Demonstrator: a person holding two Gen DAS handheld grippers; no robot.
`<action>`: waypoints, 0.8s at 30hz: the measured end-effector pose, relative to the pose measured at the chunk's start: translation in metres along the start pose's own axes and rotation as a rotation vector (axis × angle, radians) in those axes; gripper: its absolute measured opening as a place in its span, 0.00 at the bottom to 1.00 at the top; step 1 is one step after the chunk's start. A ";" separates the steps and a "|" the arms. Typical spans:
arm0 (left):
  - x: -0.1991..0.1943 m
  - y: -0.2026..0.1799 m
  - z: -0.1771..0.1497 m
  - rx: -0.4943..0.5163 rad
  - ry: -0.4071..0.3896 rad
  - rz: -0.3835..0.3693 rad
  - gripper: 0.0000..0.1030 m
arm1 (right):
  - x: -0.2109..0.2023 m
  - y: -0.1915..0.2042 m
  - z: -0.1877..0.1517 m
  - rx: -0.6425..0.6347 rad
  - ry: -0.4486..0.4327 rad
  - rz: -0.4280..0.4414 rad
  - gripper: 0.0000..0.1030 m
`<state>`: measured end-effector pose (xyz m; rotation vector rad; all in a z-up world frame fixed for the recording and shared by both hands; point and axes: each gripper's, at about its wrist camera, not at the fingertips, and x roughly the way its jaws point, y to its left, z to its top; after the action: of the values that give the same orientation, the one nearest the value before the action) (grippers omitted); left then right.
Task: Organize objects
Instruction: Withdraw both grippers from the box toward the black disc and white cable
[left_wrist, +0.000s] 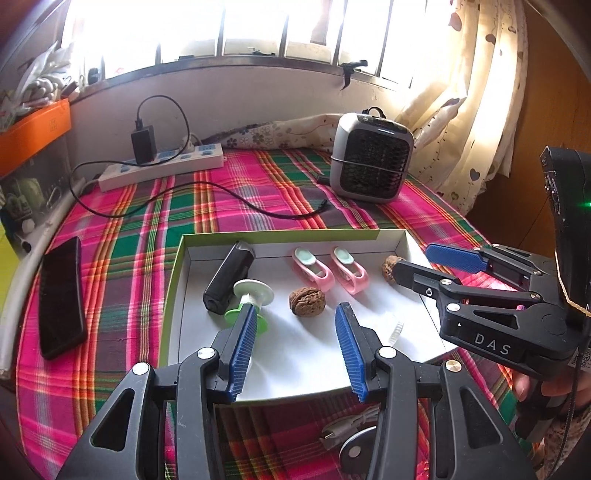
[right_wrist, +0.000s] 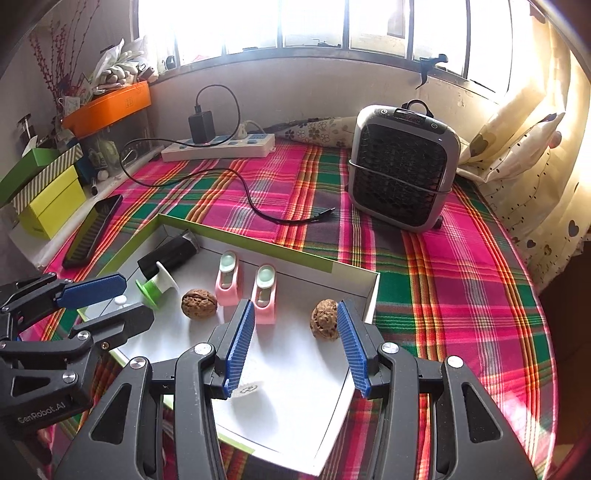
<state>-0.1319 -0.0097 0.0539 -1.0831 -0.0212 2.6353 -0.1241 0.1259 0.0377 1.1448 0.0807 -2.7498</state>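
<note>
Both claws hang open and empty over the white cardboard tray (left_wrist: 400, 242): the left gripper (left_wrist: 297, 352), marked "CenRobot.AI", and the right gripper (right_wrist: 295, 347), marked "DAS", both with ribbed blue pads. In the tray lie two wrinkled walnuts (left_wrist: 306, 301) (right_wrist: 325, 319), two pink clips (left_wrist: 330, 269), a black cylinder (left_wrist: 229, 282) and a green-and-white spool (left_wrist: 251, 302). It sits on a plaid cloth (right_wrist: 461, 280).

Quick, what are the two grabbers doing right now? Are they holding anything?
Left gripper: open, holding nothing.
Right gripper: open, holding nothing; a walnut lies just beyond its fingertips.
</note>
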 end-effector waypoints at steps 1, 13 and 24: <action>-0.005 0.002 -0.002 -0.006 -0.006 0.002 0.41 | -0.004 0.001 -0.002 -0.001 -0.006 0.000 0.46; -0.033 0.015 -0.029 -0.043 -0.019 -0.002 0.41 | -0.034 0.017 -0.030 0.006 -0.028 0.025 0.46; -0.036 0.025 -0.060 -0.071 0.030 -0.017 0.41 | -0.051 0.042 -0.053 -0.051 -0.041 0.067 0.46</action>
<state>-0.0728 -0.0492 0.0328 -1.1403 -0.1172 2.6210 -0.0447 0.0968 0.0366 1.0577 0.1053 -2.6952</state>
